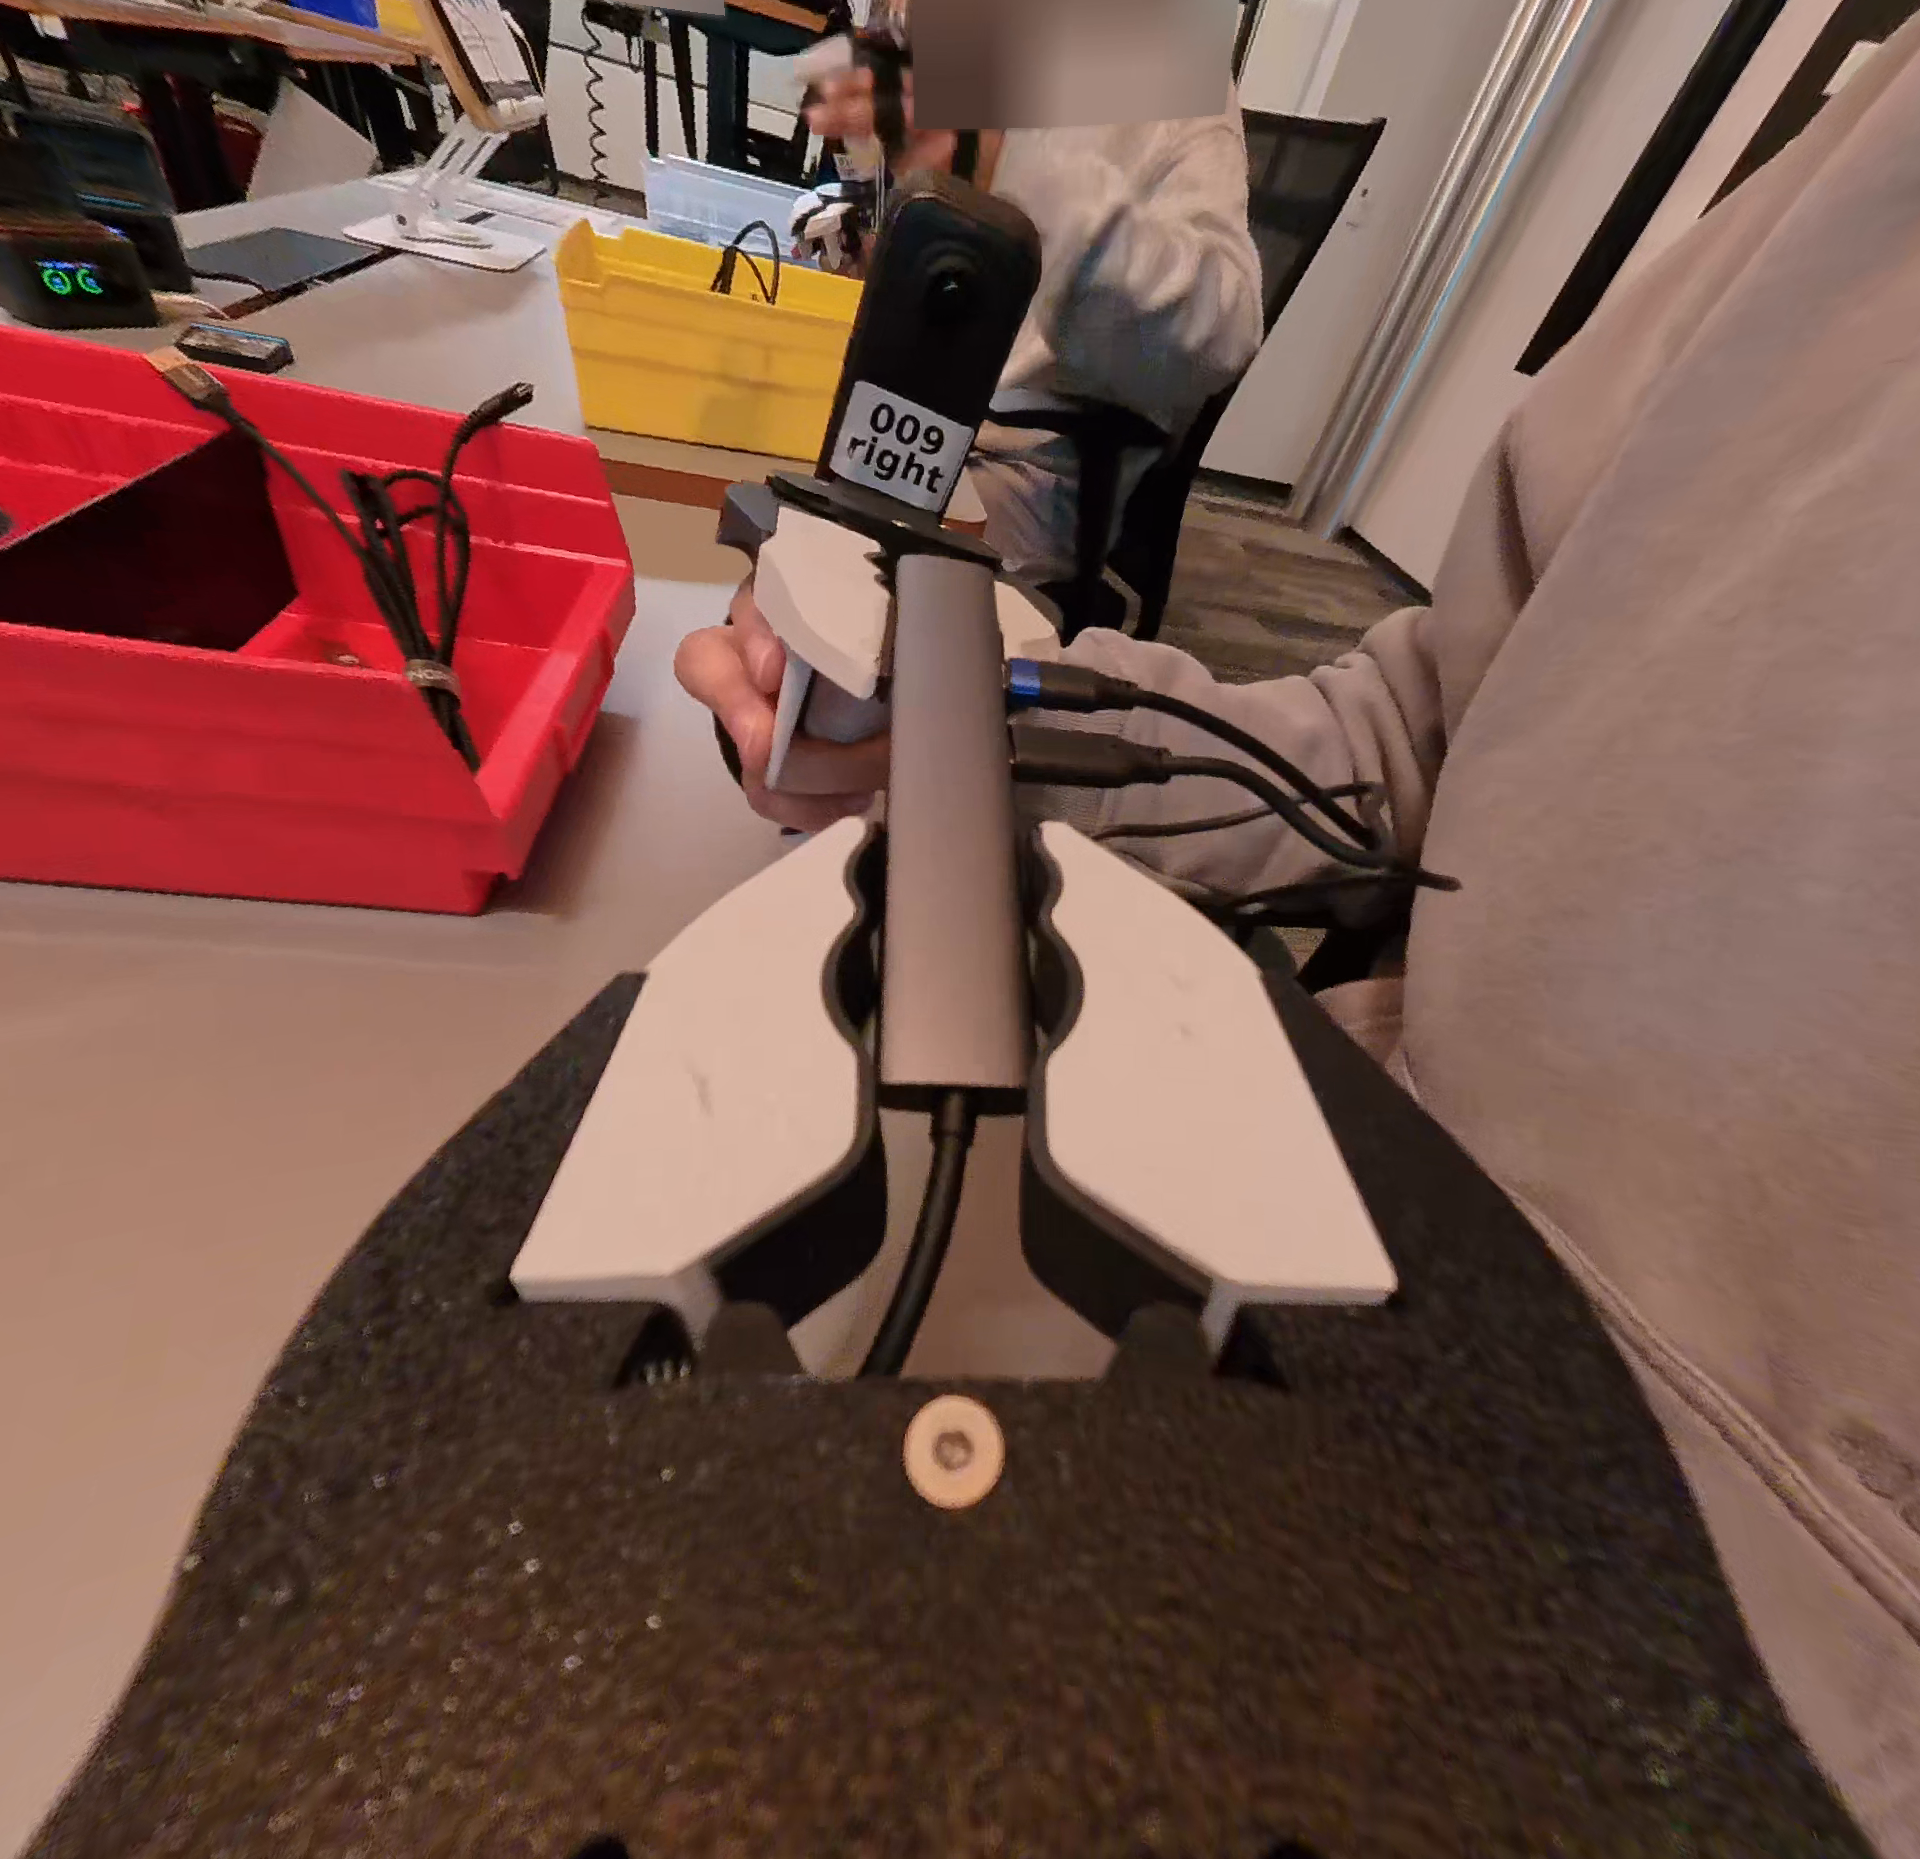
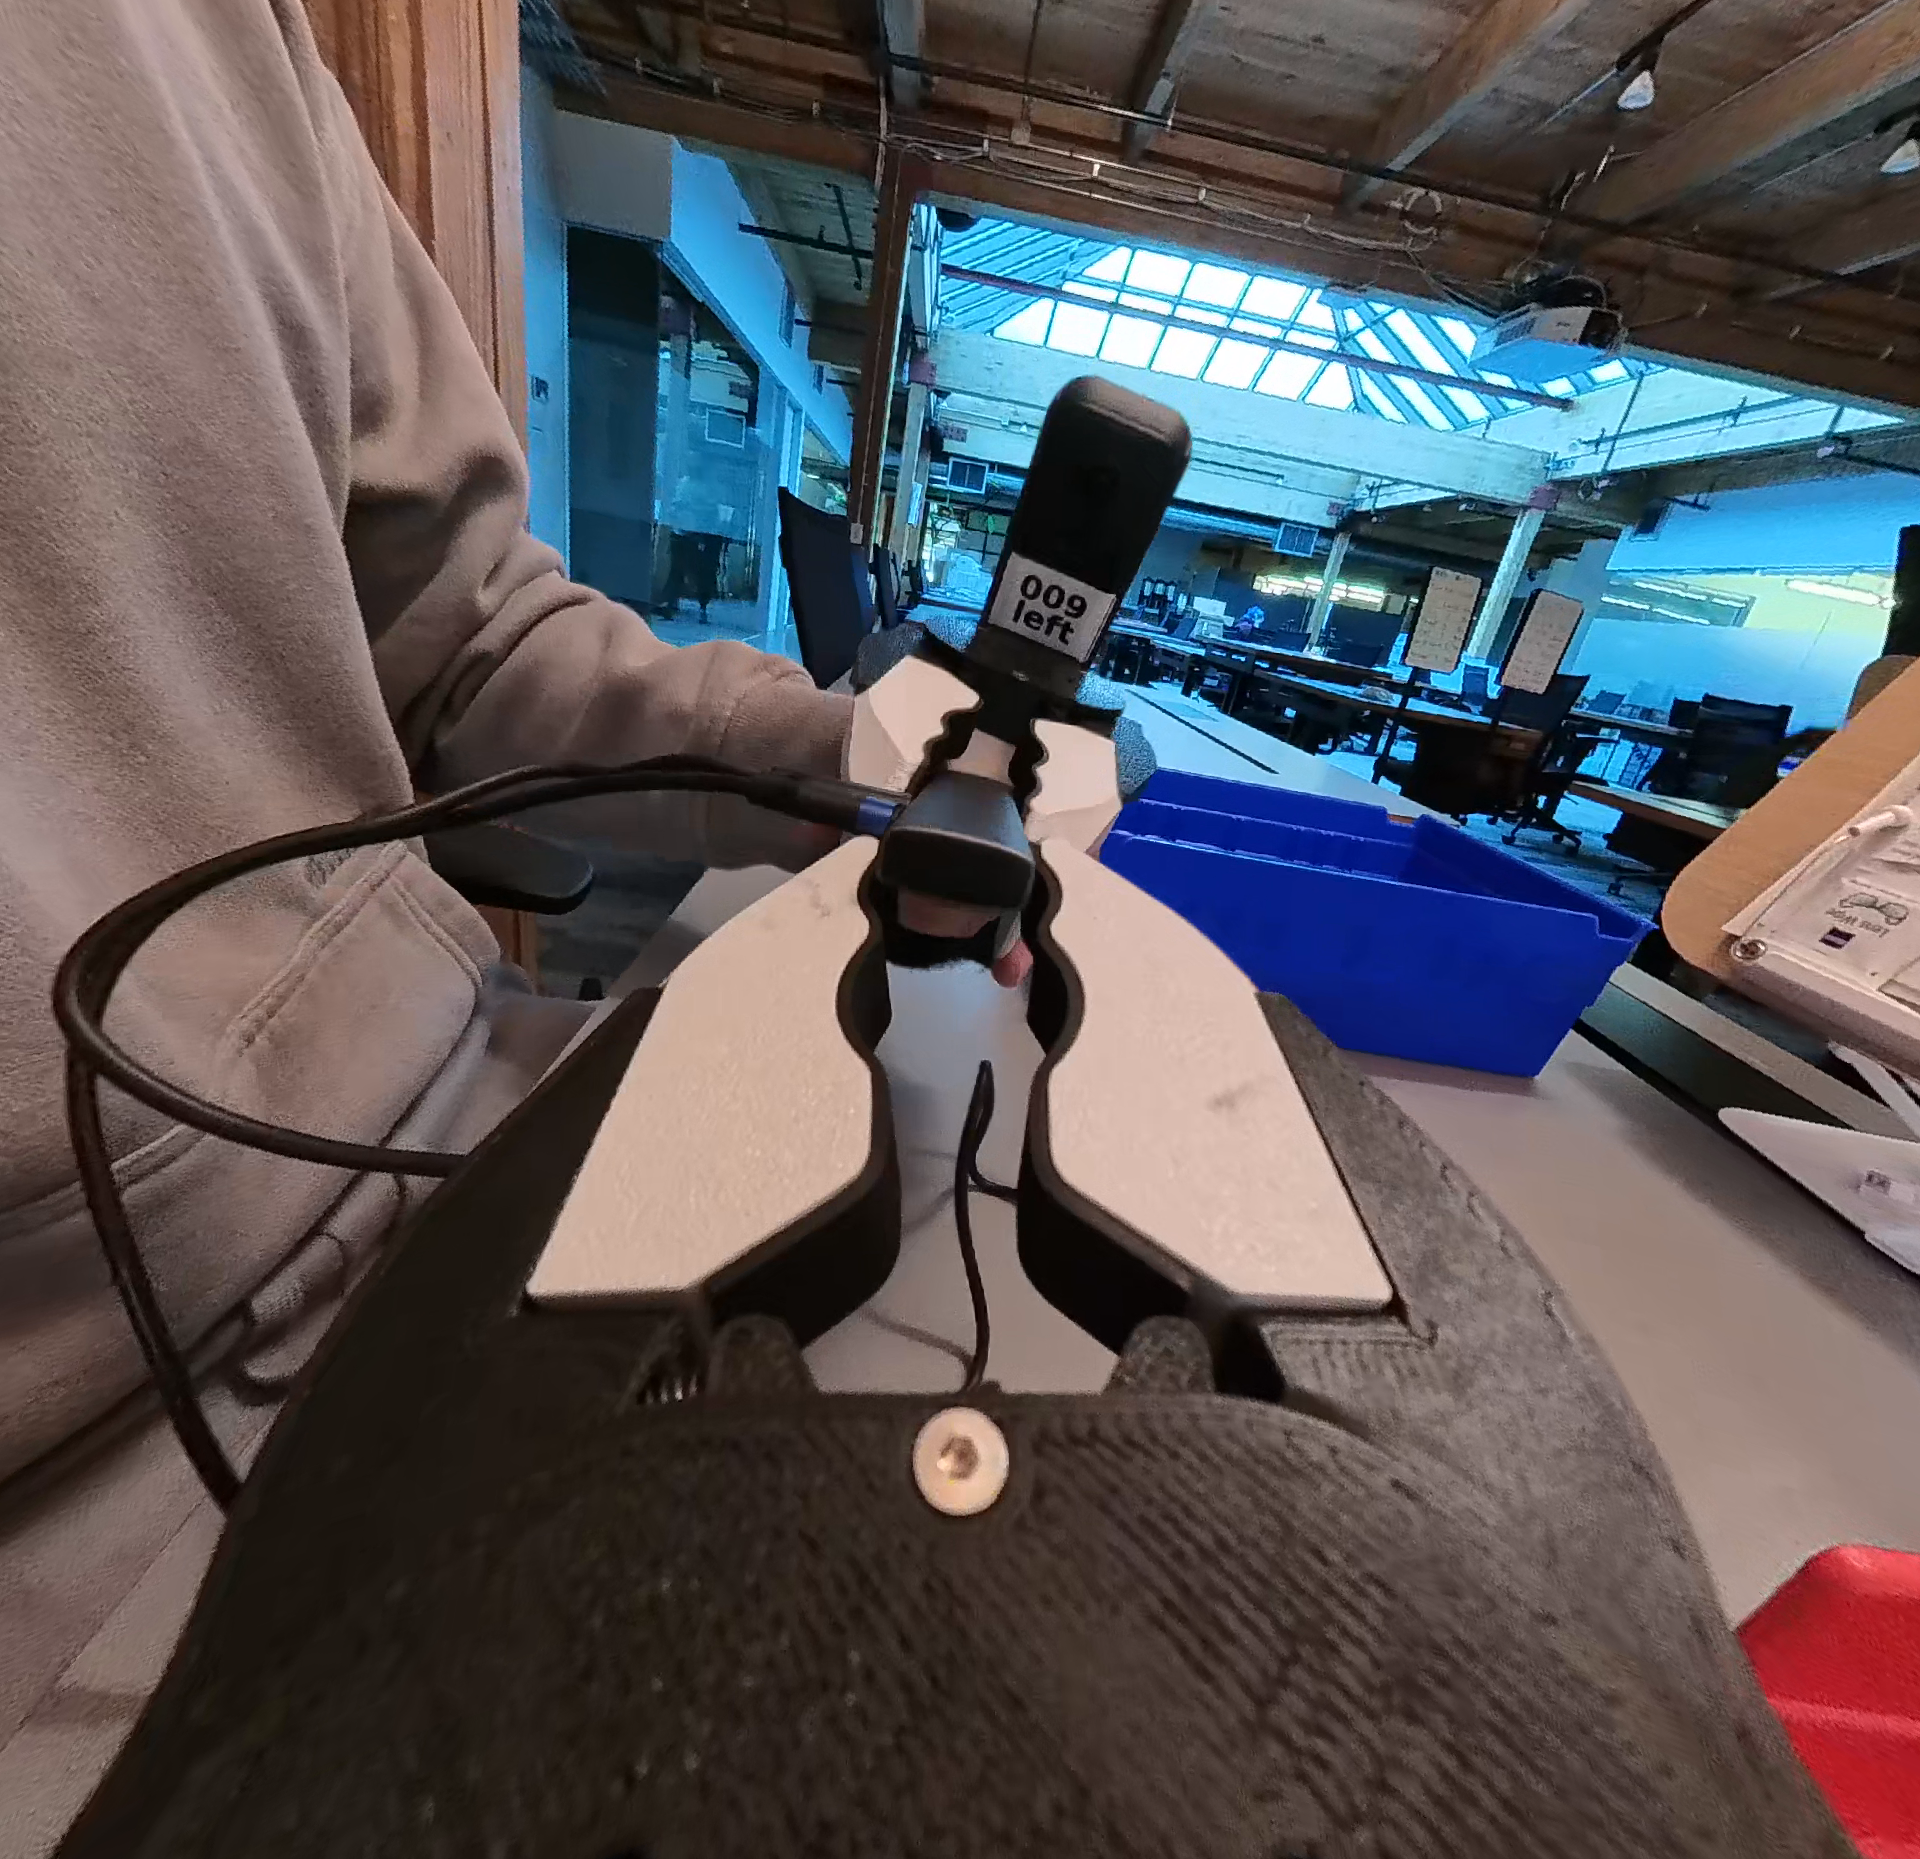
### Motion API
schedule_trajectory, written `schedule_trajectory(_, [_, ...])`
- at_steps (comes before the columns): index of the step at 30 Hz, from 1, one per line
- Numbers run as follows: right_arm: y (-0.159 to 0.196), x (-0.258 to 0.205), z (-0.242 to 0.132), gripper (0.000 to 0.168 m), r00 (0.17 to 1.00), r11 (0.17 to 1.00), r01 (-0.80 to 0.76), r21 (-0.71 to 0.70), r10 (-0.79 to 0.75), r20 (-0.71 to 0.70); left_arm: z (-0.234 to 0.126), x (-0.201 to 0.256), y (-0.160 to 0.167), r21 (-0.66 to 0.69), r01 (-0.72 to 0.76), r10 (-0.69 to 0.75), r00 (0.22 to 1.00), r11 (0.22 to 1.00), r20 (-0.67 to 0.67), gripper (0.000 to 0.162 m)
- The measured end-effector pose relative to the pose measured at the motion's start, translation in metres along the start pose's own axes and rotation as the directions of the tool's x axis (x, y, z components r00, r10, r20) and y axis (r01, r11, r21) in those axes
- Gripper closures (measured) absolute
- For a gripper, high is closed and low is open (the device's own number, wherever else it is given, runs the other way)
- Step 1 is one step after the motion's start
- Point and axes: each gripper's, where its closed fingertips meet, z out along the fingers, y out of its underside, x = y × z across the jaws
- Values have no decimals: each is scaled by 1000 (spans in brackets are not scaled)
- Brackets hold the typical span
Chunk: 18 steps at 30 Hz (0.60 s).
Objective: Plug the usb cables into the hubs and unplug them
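A long grey USB hub (image 1: 945,874) is held lengthwise between my two grippers above the table. My left gripper (image 1: 956,843) is shut on its near half; the hub's own black lead (image 1: 925,1238) runs back between the fingers. Two black cables are plugged into the hub's right side: one with a blue collar (image 1: 1039,682) and a plain one (image 1: 1081,760) below it. In the right wrist view, my right gripper (image 2: 956,859) is shut on the hub's other end (image 2: 956,838), with the blue-collared plug (image 2: 868,807) at its left. The right gripper's white finger (image 1: 826,614) shows beside the hub's far end.
A red bin (image 1: 312,791) at the left holds a bundle of black cables (image 1: 416,562). A yellow bin (image 1: 707,355) stands behind it, and a blue bin (image 2: 1351,905) is on the table's other side. My beige sleeve (image 1: 1662,770) and the looping cables (image 2: 208,978) lie close by. A seated person is behind the yellow bin. My two grippers' fingertips are within a few centimetres of each other.
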Motion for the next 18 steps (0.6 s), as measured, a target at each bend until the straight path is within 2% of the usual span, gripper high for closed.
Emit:
schedule_trajectory(5, [3,6,2,146,999,1000,-28,11,28,-32,-4,-7,-7,52,-119,113,988,992,105,138])
schedule_trajectory(7, [6,12,2,146,996,998,-64,13,64,-56,-6,-10,-11,69,-127,115,981,990,155,138])
schedule_trajectory(10, [19,26,-2,146,980,987,-157,-25,152,-129,-9,-22,-7,17,-140,131,957,990,259,138])
schedule_trajectory(13, [21,53,-23,129,937,981,-190,-43,168,-307,-22,-43,1,-66,-154,168,888,986,428,138])
schedule_trajectory(16, [3,80,-54,128,845,982,-184,-40,138,-517,-40,-61,10,-118,-134,178,791,984,586,138])
schedule_trajectory(18, [-8,82,-54,129,807,971,-210,-119,104,-581,-49,-70,14,-102,-120,157,722,988,674,138])
